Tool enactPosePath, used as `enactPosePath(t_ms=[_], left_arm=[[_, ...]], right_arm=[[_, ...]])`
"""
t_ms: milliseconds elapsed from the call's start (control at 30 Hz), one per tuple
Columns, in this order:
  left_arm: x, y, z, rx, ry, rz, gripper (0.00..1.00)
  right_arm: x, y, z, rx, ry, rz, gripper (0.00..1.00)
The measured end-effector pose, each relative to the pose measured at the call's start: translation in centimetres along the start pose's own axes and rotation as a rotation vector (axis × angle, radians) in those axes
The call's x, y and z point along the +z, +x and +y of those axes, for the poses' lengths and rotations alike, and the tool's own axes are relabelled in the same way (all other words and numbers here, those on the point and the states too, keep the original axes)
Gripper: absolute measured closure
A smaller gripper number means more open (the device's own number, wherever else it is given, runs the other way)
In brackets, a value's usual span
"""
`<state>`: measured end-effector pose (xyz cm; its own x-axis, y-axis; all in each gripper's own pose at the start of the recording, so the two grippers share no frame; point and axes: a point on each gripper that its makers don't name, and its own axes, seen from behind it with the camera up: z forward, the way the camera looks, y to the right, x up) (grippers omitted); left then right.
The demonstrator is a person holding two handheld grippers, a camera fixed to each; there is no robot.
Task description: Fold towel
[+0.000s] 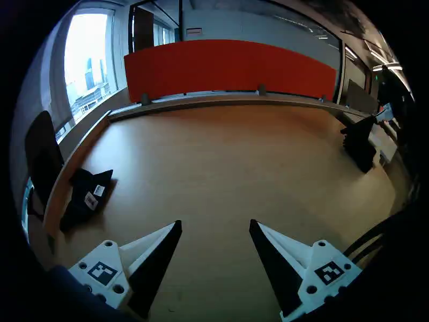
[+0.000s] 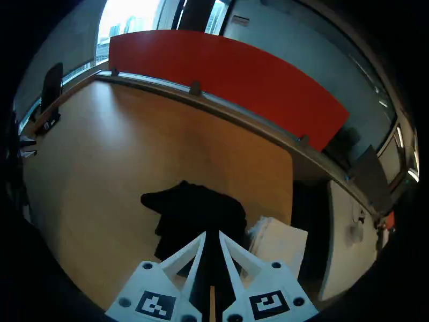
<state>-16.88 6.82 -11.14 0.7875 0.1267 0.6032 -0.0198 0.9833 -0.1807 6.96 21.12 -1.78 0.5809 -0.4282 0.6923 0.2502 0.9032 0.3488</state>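
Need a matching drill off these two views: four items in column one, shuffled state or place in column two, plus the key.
Column one
1. left gripper
2. right gripper
3. long red partition panel
4. white folded stack

Column two
A. beside the crumpled black cloth
B. fingers wide apart
C. upright along the far edge of the light wooden table
D. fingers close together

Pairs: 1-B, 2-D, 3-C, 4-A

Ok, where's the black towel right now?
In the right gripper view, the black towel lies bunched on the table just ahead of the right gripper, with a white stack on its right.
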Motion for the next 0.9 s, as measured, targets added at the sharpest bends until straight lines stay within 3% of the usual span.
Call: enactPosePath(t_ms=[400, 900], left_arm=[[-0.4, -0.4, -0.4, 0.013, 0.001, -0.009, 0.06], [-0.6, -0.3, -0.9, 0.019, 0.015, -0.016, 0.06]], right_arm=[[0.7, -5.0, 1.3, 0.023, -0.030, -0.094, 0.99], [1.6, -9.5, 1.9, 0.070, -0.022, -0.190, 0.99]])
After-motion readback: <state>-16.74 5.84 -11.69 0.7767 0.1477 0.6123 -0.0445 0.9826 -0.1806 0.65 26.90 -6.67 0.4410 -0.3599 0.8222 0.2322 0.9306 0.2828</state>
